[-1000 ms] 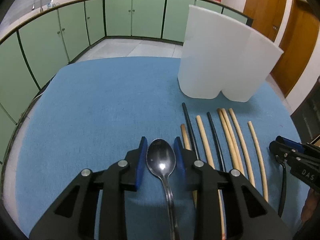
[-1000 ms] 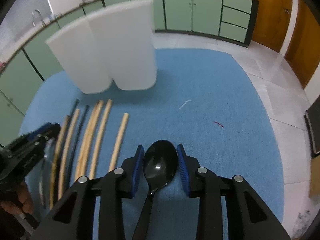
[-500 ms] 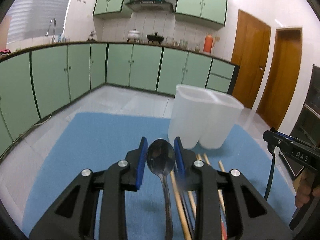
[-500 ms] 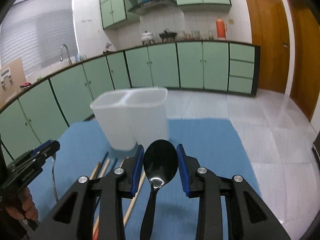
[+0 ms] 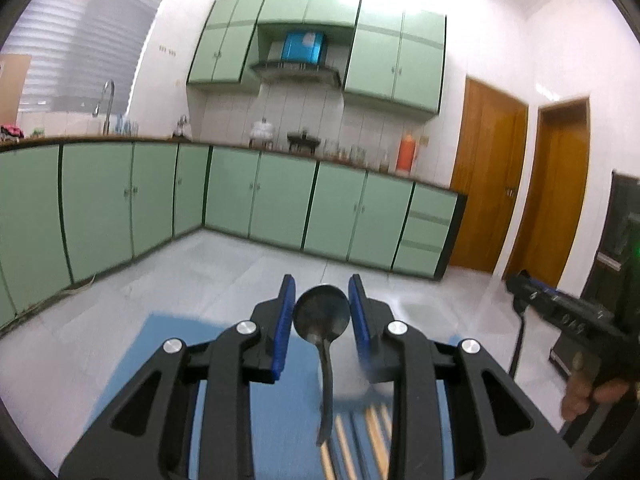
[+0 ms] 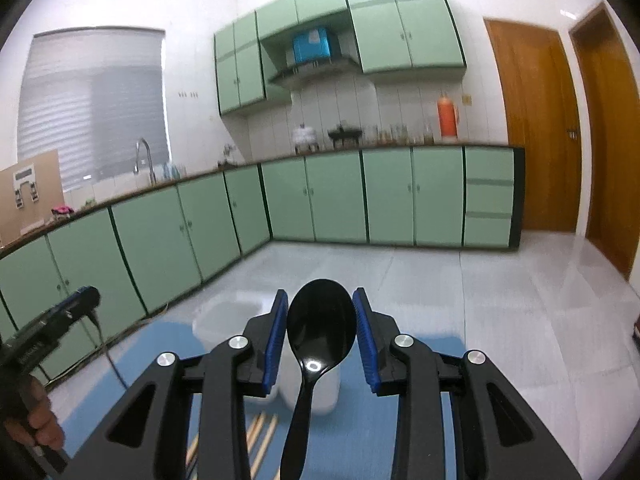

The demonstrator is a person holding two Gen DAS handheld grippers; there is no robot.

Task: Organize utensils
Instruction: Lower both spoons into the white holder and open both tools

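Note:
My left gripper is shut on a metal spoon, bowl up, handle hanging down. My right gripper is shut on a black plastic spoon, bowl up. Both are raised and tilted up toward the kitchen. A white two-compartment holder stands on the blue table mat, mostly hidden behind the right gripper; in the left wrist view it is a blur behind the jaws. Several wooden chopsticks lie on the mat below, also showing in the right wrist view.
The right gripper's body and the hand holding it show at the right of the left wrist view; the left gripper shows at the left of the right wrist view. Green cabinets and tiled floor lie beyond the table.
Both grippers have lifted and tilted upward with their spoons. The table, chopsticks and holder have dropped toward the bottom of both views.

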